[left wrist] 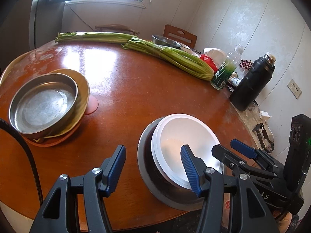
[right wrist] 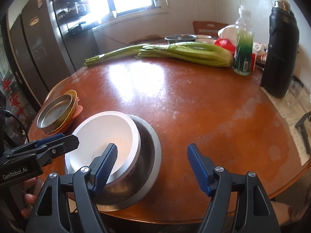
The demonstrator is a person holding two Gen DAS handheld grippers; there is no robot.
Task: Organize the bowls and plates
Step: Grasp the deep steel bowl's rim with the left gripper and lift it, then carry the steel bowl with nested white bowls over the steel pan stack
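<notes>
The left gripper [left wrist: 153,167] is spread, empty, one pad [left wrist: 189,169] over the white bowls [left wrist: 186,136]. The right gripper [right wrist: 152,167] is likewise spread, gripping nothing. The white bowls sit nested in a steel bowl [right wrist: 149,155] at the near edge of the round wooden table [right wrist: 194,101]; a steel pan [left wrist: 41,104] on stacked plates [left wrist: 81,89] stands well apart.

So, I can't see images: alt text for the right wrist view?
White bowls nested in a steel bowl on a round wooden table, open right gripper over them. Celery lies beyond.
</notes>
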